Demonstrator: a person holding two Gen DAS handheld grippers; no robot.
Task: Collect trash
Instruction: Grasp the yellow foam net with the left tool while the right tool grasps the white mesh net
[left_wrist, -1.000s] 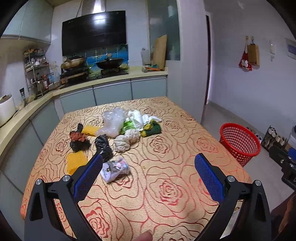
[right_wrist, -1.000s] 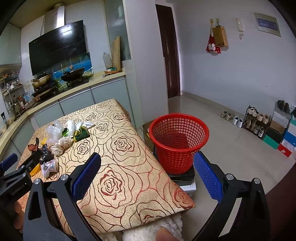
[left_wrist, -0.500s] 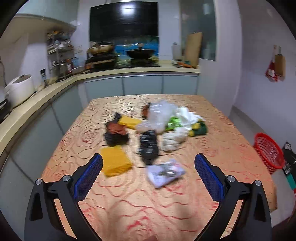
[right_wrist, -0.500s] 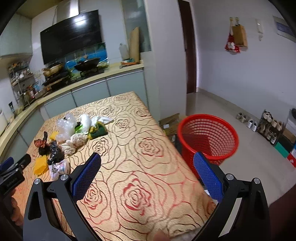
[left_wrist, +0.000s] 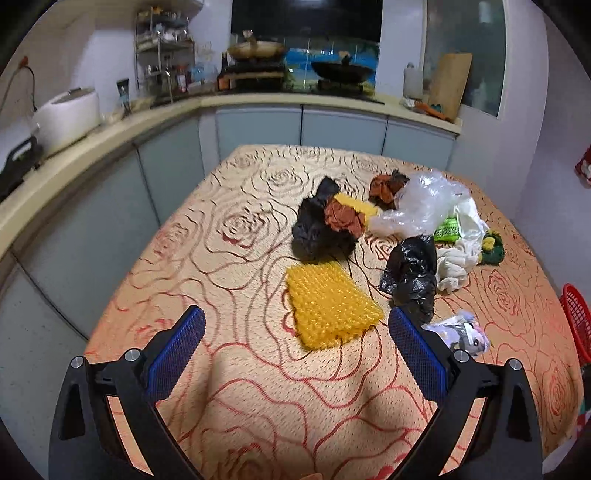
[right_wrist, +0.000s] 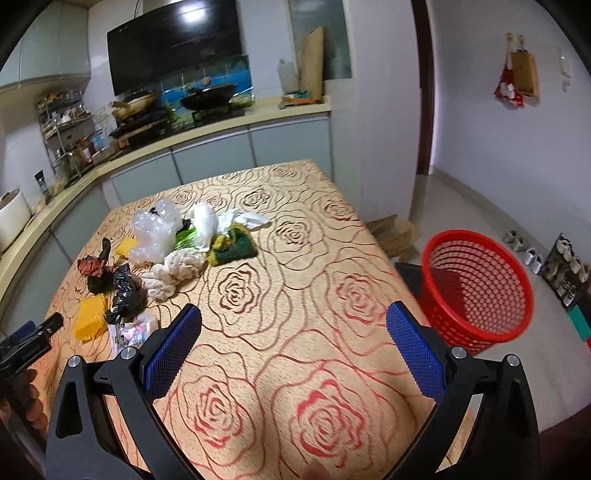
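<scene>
A: How does the left gripper (left_wrist: 295, 350) stand?

B: Its jaws are spread wide and hold nothing. It hovers over the tabletop (left_wrist: 240, 387) near the front edge, and the yellow bubble-wrap sheet (left_wrist: 330, 304) lies just ahead, between the lines of its blue pads (left_wrist: 177, 354).

A: And beyond that sheet?

B: A crumpled black bag (left_wrist: 412, 278) lies just to the sheet's right, and a small printed wrapper (left_wrist: 460, 334) lies by the right finger. Farther in sits another black bag (left_wrist: 316, 227) with an orange-brown crumple (left_wrist: 343, 219) on it. A clear plastic bag (left_wrist: 424, 208), a white cloth wad (left_wrist: 452, 267) and a green-and-yellow piece (left_wrist: 493, 249) lie toward the tabletop's right edge.

A: The right gripper (right_wrist: 293, 349)?

B: Also gaping, nothing between its pads. It hangs over the tabletop's near right part, which lies bare under it.

A: Where is the trash from that view?

B: All in a cluster in the left half of the tabletop, well apart from that gripper.

A: Where does the basket stand?

B: The red basket (right_wrist: 476, 291) stands on the floor just off the tabletop's right edge. No trash shows inside it.
</scene>
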